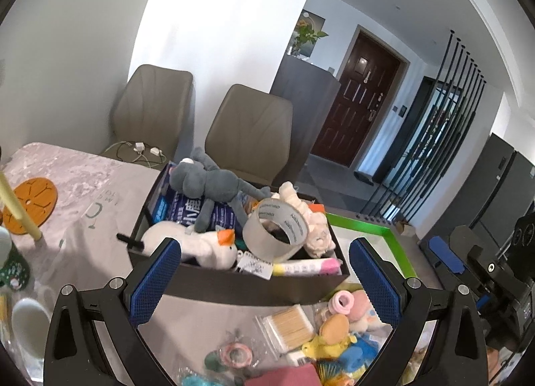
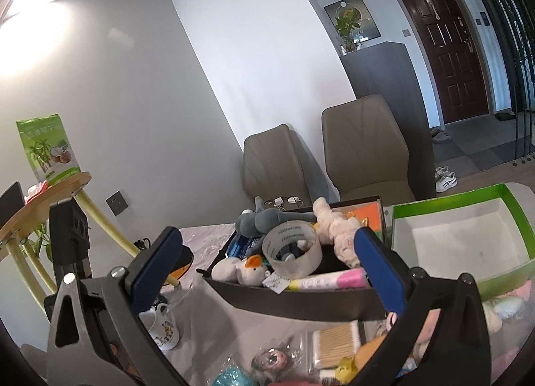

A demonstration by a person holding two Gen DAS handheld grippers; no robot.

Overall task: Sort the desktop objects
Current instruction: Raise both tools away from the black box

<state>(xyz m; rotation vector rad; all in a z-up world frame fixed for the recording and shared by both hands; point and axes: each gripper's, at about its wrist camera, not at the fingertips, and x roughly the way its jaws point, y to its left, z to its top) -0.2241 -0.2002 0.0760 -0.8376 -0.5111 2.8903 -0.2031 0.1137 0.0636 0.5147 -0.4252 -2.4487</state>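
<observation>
1. The left gripper (image 1: 264, 280) and the right gripper (image 2: 264, 272) both have their blue-padded jaws spread wide, holding nothing.
2. Nearest on the grey tablecloth (image 1: 87, 185) lie a clear bag of wooden cotton swabs (image 1: 291, 326) and small colourful soft toys (image 1: 344, 342).
3. Beyond them, the dark rectangular box (image 1: 247, 289) holds a clear tape roll (image 1: 276, 234), a white plush duck (image 1: 197, 247) and a grey long-limbed plush (image 1: 214, 187).
4. Just beside it stands a green-rimmed white tray (image 2: 458, 235).
5. Farthest are two beige chairs (image 1: 250, 132).
</observation>
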